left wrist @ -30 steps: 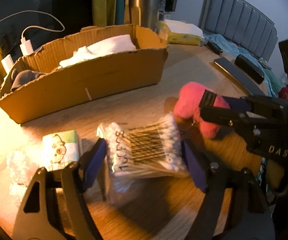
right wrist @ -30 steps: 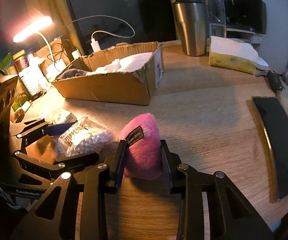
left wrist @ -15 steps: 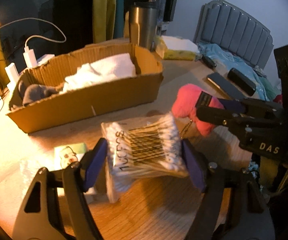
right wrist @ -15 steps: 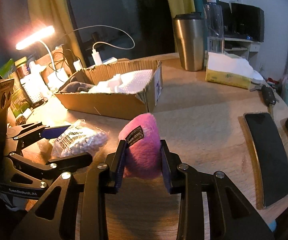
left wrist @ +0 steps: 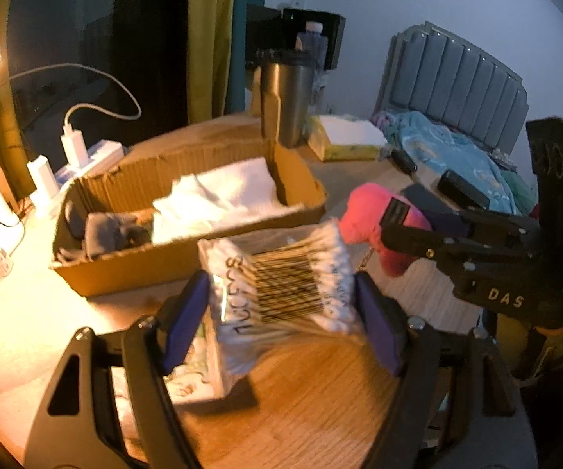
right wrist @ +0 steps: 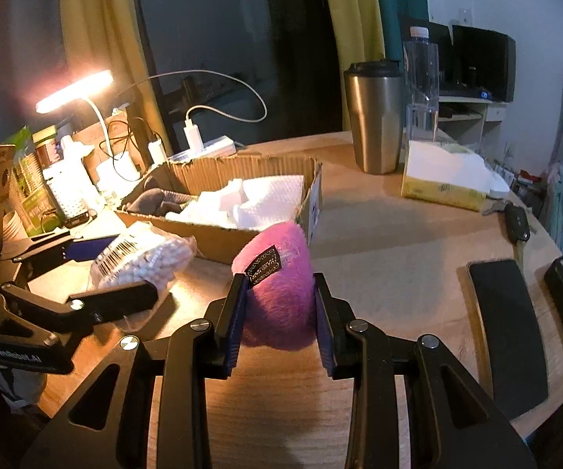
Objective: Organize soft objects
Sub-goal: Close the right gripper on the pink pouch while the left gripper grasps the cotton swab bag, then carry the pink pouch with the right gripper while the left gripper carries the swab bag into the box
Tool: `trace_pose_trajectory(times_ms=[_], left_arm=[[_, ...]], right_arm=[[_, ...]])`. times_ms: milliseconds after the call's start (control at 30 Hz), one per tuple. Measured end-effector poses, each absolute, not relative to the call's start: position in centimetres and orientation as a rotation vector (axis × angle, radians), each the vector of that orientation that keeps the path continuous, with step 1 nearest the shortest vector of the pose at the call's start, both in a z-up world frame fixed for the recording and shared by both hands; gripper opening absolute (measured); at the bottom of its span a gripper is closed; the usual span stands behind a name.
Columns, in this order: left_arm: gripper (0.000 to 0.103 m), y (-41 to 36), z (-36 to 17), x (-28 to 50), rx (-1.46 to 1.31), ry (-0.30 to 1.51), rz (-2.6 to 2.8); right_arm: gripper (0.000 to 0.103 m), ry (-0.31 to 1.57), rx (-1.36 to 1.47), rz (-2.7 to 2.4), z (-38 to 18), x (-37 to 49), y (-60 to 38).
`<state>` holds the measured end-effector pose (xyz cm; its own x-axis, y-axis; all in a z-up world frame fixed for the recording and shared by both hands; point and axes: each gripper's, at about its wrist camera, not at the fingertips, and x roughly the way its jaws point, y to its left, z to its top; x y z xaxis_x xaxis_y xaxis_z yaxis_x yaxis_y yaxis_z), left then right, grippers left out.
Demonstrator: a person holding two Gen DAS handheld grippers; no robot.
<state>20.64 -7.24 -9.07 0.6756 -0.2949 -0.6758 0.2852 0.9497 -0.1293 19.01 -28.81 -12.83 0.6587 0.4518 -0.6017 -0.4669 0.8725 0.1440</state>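
My left gripper (left wrist: 281, 312) is shut on a clear bag of cotton swabs (left wrist: 281, 285) with a barcode and holds it above the table, just in front of the cardboard box (left wrist: 187, 262). The bag also shows in the right wrist view (right wrist: 144, 258). My right gripper (right wrist: 279, 312) is shut on a pink fuzzy plush (right wrist: 277, 273) with a black label, lifted off the table right of the box (right wrist: 242, 234). The plush also shows in the left wrist view (left wrist: 375, 222). The box holds white cloths (left wrist: 222, 195) and a grey soft item (left wrist: 113, 230).
A tissue pack (left wrist: 187, 375) lies on the table under my left gripper. A steel tumbler (right wrist: 375, 117), a water bottle (right wrist: 422, 90) and a tissue box (right wrist: 445, 176) stand behind. Two phones (right wrist: 504, 324) and a key (right wrist: 515, 219) lie right. A lamp (right wrist: 74, 90) and chargers stand left.
Both grippers have risen off the table and moved toward the cardboard box, each carrying its object. The box interior now shows more from above.
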Motion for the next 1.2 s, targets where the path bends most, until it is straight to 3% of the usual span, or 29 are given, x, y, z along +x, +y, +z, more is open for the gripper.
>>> trace_pose_trajectory(times_ms=[1200], left_arm=[[0.075, -2.4, -4.5, 25.2, -0.048, 0.621, -0.235]], right_arm=[[0.034, 0.557, -0.033, 0.540, -7.6, 23.1, -26.6]])
